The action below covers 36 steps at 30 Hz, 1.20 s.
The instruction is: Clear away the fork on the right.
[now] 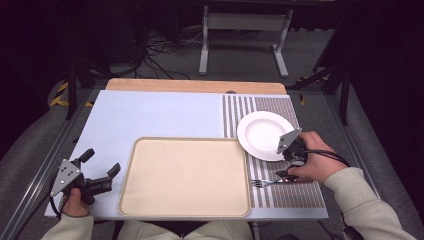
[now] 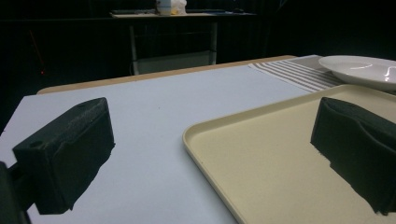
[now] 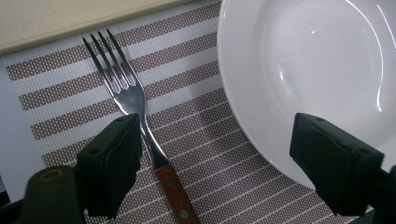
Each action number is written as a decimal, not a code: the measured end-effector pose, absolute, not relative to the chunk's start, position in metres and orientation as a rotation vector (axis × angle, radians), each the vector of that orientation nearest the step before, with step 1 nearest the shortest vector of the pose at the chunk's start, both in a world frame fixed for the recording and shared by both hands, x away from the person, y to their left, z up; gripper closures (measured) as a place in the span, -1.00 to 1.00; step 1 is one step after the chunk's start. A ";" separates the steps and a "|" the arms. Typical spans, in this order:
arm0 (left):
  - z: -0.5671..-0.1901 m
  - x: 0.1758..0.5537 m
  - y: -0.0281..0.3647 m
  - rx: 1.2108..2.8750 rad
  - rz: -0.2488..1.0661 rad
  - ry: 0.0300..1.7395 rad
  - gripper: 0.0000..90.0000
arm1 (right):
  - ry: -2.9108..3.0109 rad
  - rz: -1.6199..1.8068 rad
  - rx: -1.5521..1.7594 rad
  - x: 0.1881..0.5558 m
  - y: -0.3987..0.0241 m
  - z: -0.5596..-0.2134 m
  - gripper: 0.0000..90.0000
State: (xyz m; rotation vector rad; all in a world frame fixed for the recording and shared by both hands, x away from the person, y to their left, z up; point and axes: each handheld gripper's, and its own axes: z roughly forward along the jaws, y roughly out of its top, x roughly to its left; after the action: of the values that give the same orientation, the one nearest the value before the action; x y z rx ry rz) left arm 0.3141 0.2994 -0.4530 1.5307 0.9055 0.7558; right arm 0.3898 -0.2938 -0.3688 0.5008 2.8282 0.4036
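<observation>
Fork (image 3: 122, 88) between right tongs (image 3: 219, 163) (gaping).

Two forearms in pale sleeves enter from the bottom edge. The left hand (image 1: 75, 200) holds the left gripper (image 1: 102, 167) level, jaws wide apart with nothing between them. The right hand (image 1: 317, 165) tilts the right gripper (image 1: 285, 175) downward, jaws spread wide and holding nothing.

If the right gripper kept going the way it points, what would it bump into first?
Probably the striped mat just under the open right gripper. One jaw sits by the fork, the other over the plate, so those might get touched too.
</observation>
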 end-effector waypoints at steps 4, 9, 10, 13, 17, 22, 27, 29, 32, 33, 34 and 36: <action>-0.453 0.314 0.300 1.534 0.754 0.909 -1.00 | 2.876 0.434 0.503 0.391 -0.296 -0.371 -0.41; -0.454 0.314 0.299 1.535 0.753 0.911 -1.00 | 2.911 0.431 0.496 0.392 -0.298 -0.378 -0.37; -0.454 0.314 0.299 1.535 0.753 0.910 -1.00 | 2.920 0.423 0.481 0.392 -0.298 -0.379 -0.38; -0.454 0.314 0.300 1.536 0.751 0.911 -1.00 | 2.948 0.385 0.451 0.393 -0.299 -0.383 -0.36; -0.454 0.315 0.300 1.535 0.747 0.914 -1.00 | 2.994 0.322 0.404 0.394 -0.301 -0.390 -0.29; -0.454 0.315 0.300 1.535 0.746 0.914 -1.00 | 3.052 0.241 0.356 0.394 -0.304 -0.400 -0.14; -0.454 0.315 0.300 1.543 0.743 0.913 -1.00 | 3.071 0.156 0.297 0.395 -0.306 -0.405 0.01; -0.454 0.315 0.300 1.542 0.743 0.913 -1.00 | 3.083 0.124 0.281 0.394 -0.306 -0.407 0.07; -0.455 0.315 0.300 1.542 0.742 0.914 -1.00 | 3.100 0.073 0.226 0.394 -0.305 -0.409 0.18; -0.455 0.315 0.300 1.543 0.742 0.914 -1.00 | 3.101 0.056 0.209 0.393 -0.304 -0.410 0.24; -0.455 0.315 0.300 1.543 0.743 0.912 -1.00 | 3.102 0.054 0.198 0.393 -0.304 -0.411 0.28; -0.455 0.315 0.299 1.541 0.741 0.915 -1.00 | 3.107 0.034 0.179 0.393 -0.303 -0.411 0.34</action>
State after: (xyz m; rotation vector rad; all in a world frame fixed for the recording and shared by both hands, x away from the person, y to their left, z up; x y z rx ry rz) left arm 0.3146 0.2993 -0.4547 1.5409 0.9149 0.7411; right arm 0.3931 -0.3028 -0.4114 0.1789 3.1069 0.0336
